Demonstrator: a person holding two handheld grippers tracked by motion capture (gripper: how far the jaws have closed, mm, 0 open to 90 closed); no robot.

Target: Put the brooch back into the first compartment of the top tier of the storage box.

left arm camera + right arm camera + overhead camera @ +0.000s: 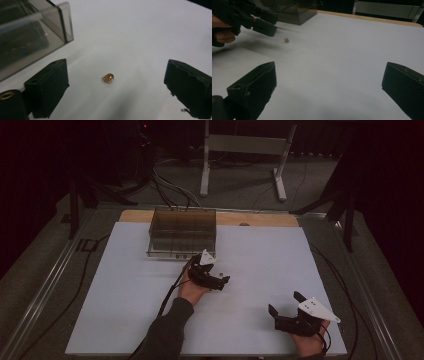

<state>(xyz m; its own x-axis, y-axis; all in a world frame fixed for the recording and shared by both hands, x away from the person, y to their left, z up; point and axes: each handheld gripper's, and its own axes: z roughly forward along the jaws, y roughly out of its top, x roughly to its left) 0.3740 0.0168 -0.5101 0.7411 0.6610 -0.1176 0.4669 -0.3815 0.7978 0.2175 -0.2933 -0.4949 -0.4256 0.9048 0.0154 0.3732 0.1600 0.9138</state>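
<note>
White sheet over the desk (260, 270), matte and bare, with a strip of pale wood (260, 219) showing along the far edge. Beyond it: grey floor, black cables (170, 190), a light metal stand (245, 150) on two feet, dark curtains at both sides (room dim overall). Metal rails (45, 290) flanking the desk left and right.

Smoked clear box (183, 232) at the far middle of the sheet, split into compartments; contents not readable. No brand, label or writing legible anywhere.

Tiny coppery bead (108, 78) lying on the sheet just off the box's near corner, seen in the left gripper view between the two black jaws and clear of both. Same speck in the right gripper view (286, 40), just past the tip of the other tool.

Left gripper (212, 275) hovering low beside the box, jaws wide apart, nothing pinched. Right gripper (285, 302) near the front right corner of the sheet, well apart from the bead, jaws spread too and holding nothing (grey three-cornered plate on top).
</note>
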